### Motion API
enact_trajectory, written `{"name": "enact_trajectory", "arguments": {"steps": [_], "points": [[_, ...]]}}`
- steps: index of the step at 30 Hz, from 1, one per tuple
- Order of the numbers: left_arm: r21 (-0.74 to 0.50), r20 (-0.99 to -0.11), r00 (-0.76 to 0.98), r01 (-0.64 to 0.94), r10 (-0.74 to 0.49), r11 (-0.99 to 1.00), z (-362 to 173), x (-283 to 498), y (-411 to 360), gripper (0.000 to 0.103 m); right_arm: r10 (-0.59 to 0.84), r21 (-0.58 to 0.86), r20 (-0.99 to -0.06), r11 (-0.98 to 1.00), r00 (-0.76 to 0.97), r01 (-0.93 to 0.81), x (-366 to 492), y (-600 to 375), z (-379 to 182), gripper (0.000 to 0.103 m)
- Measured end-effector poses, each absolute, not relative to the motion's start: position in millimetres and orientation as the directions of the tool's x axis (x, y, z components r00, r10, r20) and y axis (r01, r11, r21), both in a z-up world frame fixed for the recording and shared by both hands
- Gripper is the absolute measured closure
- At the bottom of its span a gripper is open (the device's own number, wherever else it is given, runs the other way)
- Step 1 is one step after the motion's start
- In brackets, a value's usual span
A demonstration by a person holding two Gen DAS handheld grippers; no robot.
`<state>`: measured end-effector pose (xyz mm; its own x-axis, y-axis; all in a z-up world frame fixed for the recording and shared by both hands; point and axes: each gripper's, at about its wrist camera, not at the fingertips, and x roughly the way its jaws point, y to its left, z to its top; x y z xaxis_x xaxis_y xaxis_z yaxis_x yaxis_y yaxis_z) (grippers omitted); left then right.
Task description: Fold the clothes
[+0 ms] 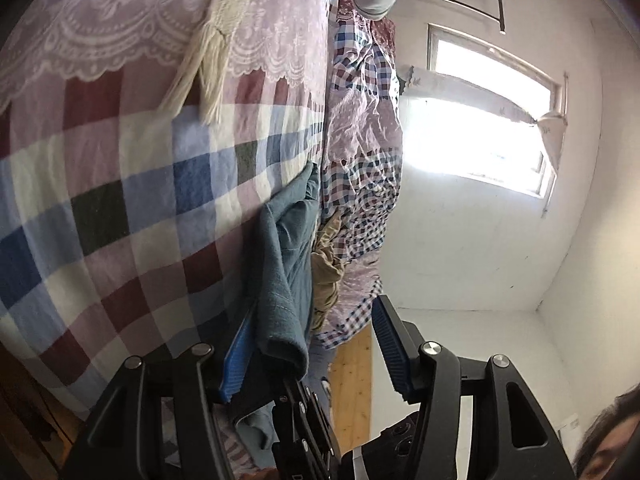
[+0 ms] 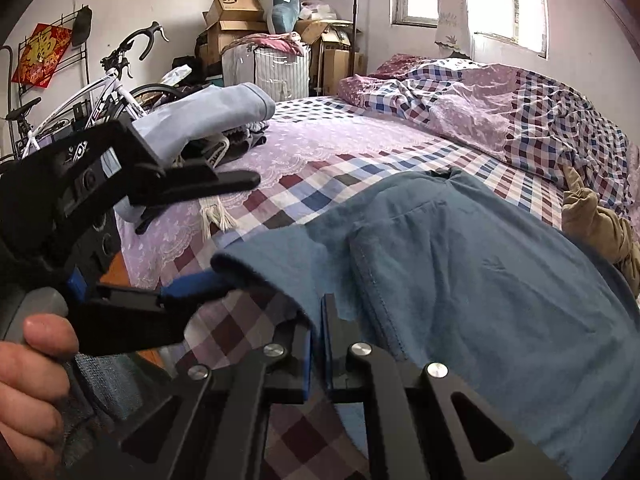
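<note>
Folding looks midway: the teal-blue cotton T-shirt (image 2: 460,280) lies spread on the checked bedsheet (image 2: 320,196), one sleeve turned inward. The right gripper (image 2: 318,344) pinches its hem; the left gripper (image 1: 308,344) gapes around its edge.

Black grippers, blue-padded fingers (image 2: 307,354), seemingly 4 silver screws.

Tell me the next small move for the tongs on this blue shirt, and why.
Probably shut the left tongs on the blue T-shirt. Its edge already lies between their open fingers, while the right tongs look pinched on the hem. With both corners held, the shirt could be lifted across the checked bed sheet to fold.
</note>
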<state>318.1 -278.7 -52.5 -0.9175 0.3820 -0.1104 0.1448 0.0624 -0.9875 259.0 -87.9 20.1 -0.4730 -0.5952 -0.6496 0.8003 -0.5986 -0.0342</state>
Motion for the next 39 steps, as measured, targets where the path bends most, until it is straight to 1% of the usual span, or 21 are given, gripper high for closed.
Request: {"name": "enact_trajectory", "arguments": {"steps": [1, 3, 5, 7, 8, 10, 14, 16, 18, 19, 20, 22, 26, 33, 36, 39], "points": [[-0.987, -0.119, -0.917, 0.151, 0.381, 0.055, -51.5, 318.2, -279.1, 0.061, -0.595, -0.035, -0.650, -0.598, -0.472, 0.801, 259.1, -87.8, 19.6, 0.100], [-0.986, -0.135, -0.914, 0.163, 0.382, 0.042, -50.7, 320.4, -280.3, 0.070, -0.594, -0.045, -0.649, -0.593, -0.475, 0.804, 260.5, -88.1, 18.8, 0.100], [-0.985, -0.149, -0.915, 0.172, 0.375, 0.026, -49.5, 318.3, -281.3, 0.075, -0.593, -0.063, -0.646, -0.587, -0.481, 0.807, 263.1, -89.1, 18.0, 0.100], [-0.983, -0.173, -0.913, 0.186, 0.371, -0.001, -47.4, 318.8, -281.7, 0.084, -0.589, -0.091, -0.642, -0.577, -0.491, 0.812, 267.3, -90.7, 16.2, 0.100], [-0.982, -0.181, -0.912, 0.190, 0.369, -0.012, -47.2, 322.1, -282.0, 0.086, -0.585, -0.110, -0.640, -0.571, -0.497, 0.813, 270.0, -92.0, 15.1, 0.100], [-0.979, -0.202, -0.905, 0.203, 0.375, -0.036, -46.2, 325.1, -281.4, 0.099, -0.580, -0.142, -0.636, -0.561, -0.509, 0.816, 274.6, -93.9, 13.3, 0.100], [-0.968, -0.251, -0.889, 0.233, 0.382, -0.092, -41.3, 326.2, -280.6, 0.099, -0.551, -0.240, -0.611, -0.556, -0.569, 0.796, 284.7, -98.8, 11.6, 0.100], [-0.966, -0.258, -0.888, 0.234, 0.380, -0.110, -38.0, 326.2, -281.2, 0.099, -0.529, -0.296, -0.591, -0.561, -0.610, 0.773, 288.7, -101.5, 10.9, 0.092], [-0.966, -0.259, -0.888, 0.227, 0.380, -0.127, -33.8, 325.8, -281.7, 0.100, -0.507, -0.353, -0.561, -0.569, -0.655, 0.743, 292.5, -103.8, 10.1, 0.069], [-0.965, -0.259, -0.887, 0.223, 0.382, -0.137, -31.5, 325.3, -281.7, 0.100, -0.499, -0.378, -0.546, -0.570, -0.673, 0.729, 293.8, -104.6, 10.0, 0.064], [-0.965, -0.258, -0.886, 0.219, 0.385, -0.144, -29.8, 325.3, -281.6, 0.100, -0.492, -0.401, -0.532, -0.571, -0.689, 0.716, 295.1, -105.5, 9.9, 0.058], [-0.965, -0.256, -0.884, 0.211, 0.391, -0.154, -26.3, 322.4, -281.2, 0.100, -0.470, -0.438, -0.517, -0.572, -0.715, 0.693, 294.4, -108.9, 8.5, 0.054], [-0.970, -0.235, -0.882, 0.188, 0.409, -0.153, -21.7, 314.8, -281.3, 0.100, -0.412, -0.475, -0.523, -0.585, -0.746, 0.657, 284.6, -114.4, 3.0, 0.052], [-0.981, -0.187, -0.885, 0.145, 0.427, -0.129, -16.5, 307.8, -283.0, 0.100, -0.368, -0.450, -0.552, -0.624, -0.748, 0.639, 262.0, -118.2, 0.9, 0.052], [-0.982, -0.182, -0.884, 0.138, 0.430, -0.132, -13.8, 305.3, -282.8, 0.100, -0.362, -0.432, -0.561, -0.639, -0.744, 0.636, 253.0, -120.9, 2.4, 0.054], [-0.980, -0.187, -0.884, 0.140, 0.428, -0.140, -11.3, 303.3, -284.0, 0.100, -0.358, -0.412, -0.571, -0.653, -0.739, 0.635, 245.1, -125.5, 4.5, 0.060]]}}
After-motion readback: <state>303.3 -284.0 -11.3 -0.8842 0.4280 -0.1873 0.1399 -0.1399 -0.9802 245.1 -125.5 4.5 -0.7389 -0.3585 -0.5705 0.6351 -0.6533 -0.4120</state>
